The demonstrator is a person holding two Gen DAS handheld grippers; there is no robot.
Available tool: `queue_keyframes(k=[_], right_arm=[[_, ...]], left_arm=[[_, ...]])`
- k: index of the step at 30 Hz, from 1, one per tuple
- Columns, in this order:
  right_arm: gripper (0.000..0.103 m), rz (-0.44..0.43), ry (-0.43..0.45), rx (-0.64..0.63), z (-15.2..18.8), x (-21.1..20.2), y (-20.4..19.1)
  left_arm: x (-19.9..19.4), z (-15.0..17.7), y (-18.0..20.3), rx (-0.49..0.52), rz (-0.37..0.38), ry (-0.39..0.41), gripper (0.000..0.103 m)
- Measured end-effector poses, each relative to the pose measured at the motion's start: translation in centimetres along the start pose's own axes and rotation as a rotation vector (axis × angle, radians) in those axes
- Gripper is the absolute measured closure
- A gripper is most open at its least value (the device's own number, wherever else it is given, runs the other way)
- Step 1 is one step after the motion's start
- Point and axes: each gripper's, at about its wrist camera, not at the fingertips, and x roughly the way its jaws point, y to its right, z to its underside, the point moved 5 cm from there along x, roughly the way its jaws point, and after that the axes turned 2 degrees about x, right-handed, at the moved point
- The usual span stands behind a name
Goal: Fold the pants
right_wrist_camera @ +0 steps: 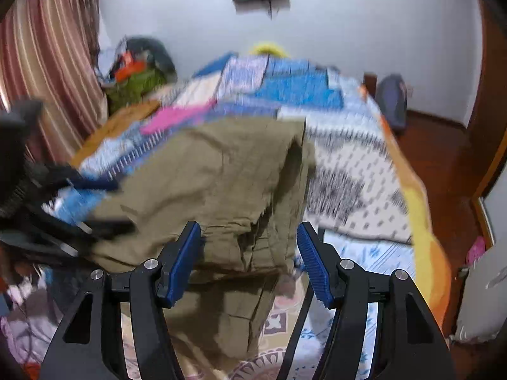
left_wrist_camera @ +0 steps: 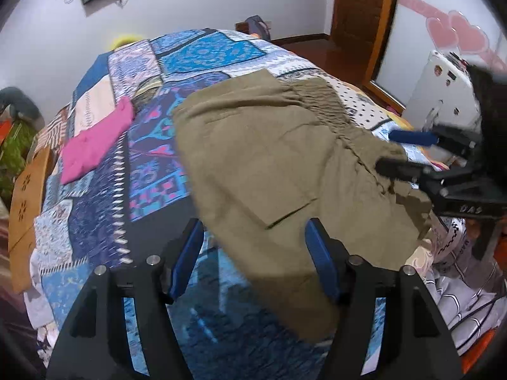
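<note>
The olive pants (left_wrist_camera: 259,164) lie spread on the bed (left_wrist_camera: 152,145), on its patchwork quilt. From my left gripper (left_wrist_camera: 253,259) they sit straight ahead and to the right, their near edge running between and under its blue pads (left_wrist_camera: 187,262), which stand apart with nothing pinched. The gathered waistband (left_wrist_camera: 320,107) lies on the far right side of the pants, and the cloth hangs off the bed edge nearest me. My right gripper (right_wrist_camera: 248,259) hovers over the same pants (right_wrist_camera: 215,183), its jaws about half apart; the fabric passes below the pads (right_wrist_camera: 312,266) but I see no pinch. In the left view the right gripper (left_wrist_camera: 399,152) sits at the right, over the waistband end. Beyond my left gripper, to its left, a folded pink garment (left_wrist_camera: 95,145) rests on the quilt, well apart from the pants.
</note>
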Motion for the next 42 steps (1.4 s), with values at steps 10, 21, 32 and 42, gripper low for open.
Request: queue_keyframes(k=[10,21,32,42], right_arm=[[0.042,-0.04,0.004,0.035,0.8,-0.3,1.3],[0.042,-0.048,-0.001,0.088,1.0,-0.2,2.6],[0.038,-0.065,0.001,0.113,0.6,0.2,3.2],[0.038,0.056,0.049,0.103,-0.7,-1.4,4.4]], left_arm=[[2.1,-5.0,-6.6,-0.124,-0.078,0.019,0.036],[11.4,-11.3,-9.9,-0.233,0.029,-0.065,0.042],[15.7,-13.0,-10.8,-0.275,0.085,-0.062,0.077],[13.0,-9.5,-12.6,-0.294,-0.083,-0.06,0.088]])
